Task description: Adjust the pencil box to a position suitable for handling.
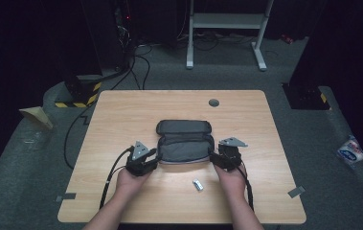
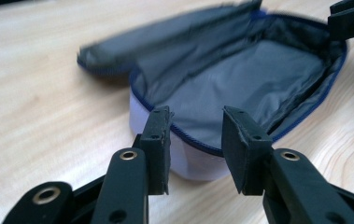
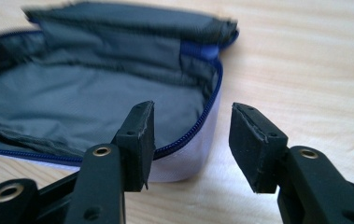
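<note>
Dark floor and cables surround a pale wooden worktop [image 1: 121, 110], which carries an unzipped grey pouch [image 1: 185, 143] near its middle. The pouch lies with its lid flap folded back toward the far edge, so the grey lining faces up; a blue zip runs along its rim and its outer wall is pale.

At the pouch's left end sits the left claw [image 1: 151, 159], held in the person's left hand [image 1: 132, 179]. In the left gripper view its jaws stand moderately apart around the near rim of the pouch [image 2: 240, 79], one pad on the outside wall and one over the lining, with a gap to the fabric on both sides.

At the pouch's right end sits the right claw [image 1: 216, 158], held in the right hand [image 1: 232, 178]. In the right gripper view its jaws gape wide, the left pad just over the zip edge of the pouch [image 3: 95, 102] and the right pad above bare wood.

On the near side of the worktop, between the hands, lies a small light object [image 1: 198, 185], possibly a clip or a drive; it is too small to tell.
</note>
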Demonstrator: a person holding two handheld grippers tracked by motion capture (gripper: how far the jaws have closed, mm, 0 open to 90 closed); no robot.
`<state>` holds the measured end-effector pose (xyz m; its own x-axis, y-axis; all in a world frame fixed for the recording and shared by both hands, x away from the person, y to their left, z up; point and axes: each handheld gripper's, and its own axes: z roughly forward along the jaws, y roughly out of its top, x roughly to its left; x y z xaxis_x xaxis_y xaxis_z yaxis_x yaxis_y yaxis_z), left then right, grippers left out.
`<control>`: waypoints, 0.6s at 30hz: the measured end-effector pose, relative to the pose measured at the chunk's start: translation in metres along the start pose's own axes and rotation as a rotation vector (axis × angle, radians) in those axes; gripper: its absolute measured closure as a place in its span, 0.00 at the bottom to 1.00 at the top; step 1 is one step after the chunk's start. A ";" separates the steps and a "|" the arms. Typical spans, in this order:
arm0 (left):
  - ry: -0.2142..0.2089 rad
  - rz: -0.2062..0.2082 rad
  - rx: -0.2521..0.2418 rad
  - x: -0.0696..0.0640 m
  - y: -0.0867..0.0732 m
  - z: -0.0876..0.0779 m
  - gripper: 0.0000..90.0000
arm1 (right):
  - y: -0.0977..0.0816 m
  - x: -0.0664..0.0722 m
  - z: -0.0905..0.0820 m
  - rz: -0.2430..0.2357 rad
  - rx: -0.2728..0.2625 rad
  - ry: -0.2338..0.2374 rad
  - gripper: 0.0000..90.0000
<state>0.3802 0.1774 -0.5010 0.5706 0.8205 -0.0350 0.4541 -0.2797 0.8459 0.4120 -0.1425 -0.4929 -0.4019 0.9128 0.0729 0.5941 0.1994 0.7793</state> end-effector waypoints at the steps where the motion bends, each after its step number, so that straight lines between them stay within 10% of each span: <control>1: -0.006 0.001 0.011 0.000 -0.002 0.001 0.70 | -0.003 0.000 0.002 -0.003 0.006 0.004 0.56; 18: -0.015 -0.011 0.013 -0.002 -0.011 0.006 0.69 | -0.018 0.006 0.008 -0.023 0.019 0.014 0.60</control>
<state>0.3787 0.1760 -0.5133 0.5757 0.8161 -0.0518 0.4689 -0.2776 0.8385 0.4041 -0.1377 -0.5114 -0.4255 0.9027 0.0641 0.5979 0.2273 0.7686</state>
